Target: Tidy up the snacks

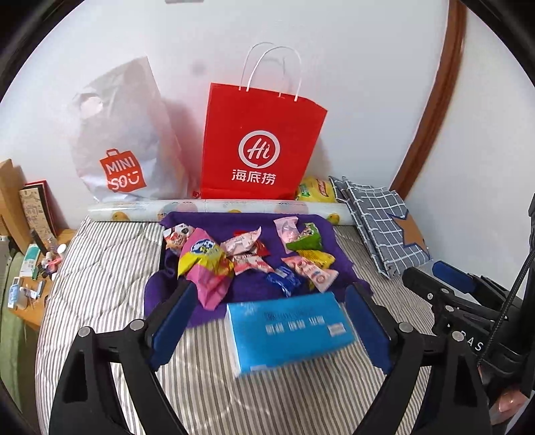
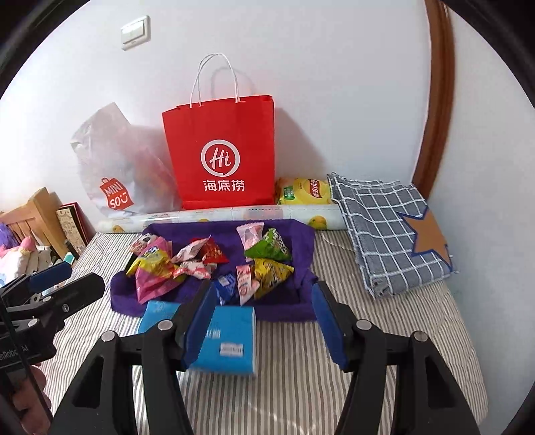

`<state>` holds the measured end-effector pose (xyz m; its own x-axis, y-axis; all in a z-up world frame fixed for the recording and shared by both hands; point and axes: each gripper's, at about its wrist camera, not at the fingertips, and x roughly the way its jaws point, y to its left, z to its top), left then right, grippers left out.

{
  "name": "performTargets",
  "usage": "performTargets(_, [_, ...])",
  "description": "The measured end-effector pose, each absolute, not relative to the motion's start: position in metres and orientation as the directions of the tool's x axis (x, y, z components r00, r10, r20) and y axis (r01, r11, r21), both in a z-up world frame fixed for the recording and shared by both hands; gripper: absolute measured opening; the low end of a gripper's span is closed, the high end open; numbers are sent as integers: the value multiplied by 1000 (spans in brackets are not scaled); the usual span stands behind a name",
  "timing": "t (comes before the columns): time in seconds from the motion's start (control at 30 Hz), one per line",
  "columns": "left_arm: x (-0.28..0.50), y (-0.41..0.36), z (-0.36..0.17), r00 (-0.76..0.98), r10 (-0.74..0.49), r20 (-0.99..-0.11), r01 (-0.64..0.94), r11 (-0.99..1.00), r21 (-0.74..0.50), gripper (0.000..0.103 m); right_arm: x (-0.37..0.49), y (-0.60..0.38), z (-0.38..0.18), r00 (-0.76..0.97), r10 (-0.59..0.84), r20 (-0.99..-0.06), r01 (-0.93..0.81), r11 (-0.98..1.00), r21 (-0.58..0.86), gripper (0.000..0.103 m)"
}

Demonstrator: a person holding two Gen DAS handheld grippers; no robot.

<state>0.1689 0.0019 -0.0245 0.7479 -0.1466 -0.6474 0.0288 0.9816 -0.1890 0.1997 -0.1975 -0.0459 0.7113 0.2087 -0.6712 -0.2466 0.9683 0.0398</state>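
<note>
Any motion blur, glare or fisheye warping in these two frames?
Left wrist: tissue pack smeared, its print unreadable; door frame bowed by the fisheye. Right wrist: tissue pack also soft; red bag sharp; even light, no glare.

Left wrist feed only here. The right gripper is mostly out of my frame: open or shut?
Observer: Open. The right gripper has its jaws wide apart with nothing between them.
Operator: What's nearest its tips?
Observer: A blue snack packet on the purple cloth, just past its left fingertip.
Operator: Anything on the wall I'm missing?
Observer: A light switch, up and left of the red bag.
</note>
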Motion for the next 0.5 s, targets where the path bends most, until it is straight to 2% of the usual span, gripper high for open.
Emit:
performTargets(0.07, [158, 0, -23, 744, -140, -653, 22, 982, -185, 95, 187, -202, -44, 712, 211, -670, -239, 970, 51, 59])
performTargets(0.23, [127, -7, -17, 760, -123, -638, 17, 985, -171, 96, 159, -213, -39, 711, 206, -672, -224, 973, 62, 60])
performTargets(0.27, [120, -9, -16, 765, -119, -633, 15, 986, -167, 96, 152, -215, -37, 718, 201, -667, -221, 974, 55, 62])
performTargets(0.33, [107, -13, -11, 776, -116, -620, 20, 987, -160, 98, 138, -219, -33, 737, 187, -649, -207, 977, 46, 74])
performTargets(0.5, [78, -21, 2, 806, -95, -585, 16, 990, -138, 100, 110, -229, -23, 769, 200, -607, -210, 976, 55, 84])
